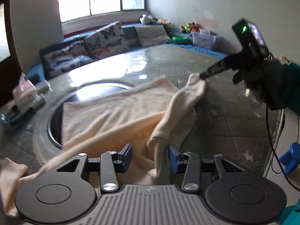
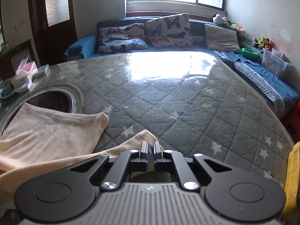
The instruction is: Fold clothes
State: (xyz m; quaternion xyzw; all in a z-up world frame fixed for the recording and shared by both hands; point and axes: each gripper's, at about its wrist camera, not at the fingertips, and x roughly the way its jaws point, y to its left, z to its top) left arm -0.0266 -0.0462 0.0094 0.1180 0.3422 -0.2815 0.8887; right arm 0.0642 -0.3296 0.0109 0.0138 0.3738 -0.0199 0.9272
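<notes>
A cream garment (image 1: 112,112) lies spread on the quilted table (image 1: 234,127), partly over a round opening. In the left wrist view my left gripper (image 1: 151,157) stands open. A raised fold of the garment runs between its blue pads (image 1: 128,157), and the left pad stands clear of it. My right gripper (image 1: 203,76), held by a dark-gloved hand (image 1: 262,82), is shut on a corner of the garment and lifts it off the table. In the right wrist view the right gripper (image 2: 150,148) has its jaws together on that corner of the garment (image 2: 144,136).
The round dark opening (image 2: 54,99) sits in the table at the left, with boxes and packets (image 2: 24,78) beyond it. A sofa with butterfly cushions (image 2: 168,30) lines the far side. A blue stool (image 1: 290,157) and a cable (image 1: 271,140) are at the right.
</notes>
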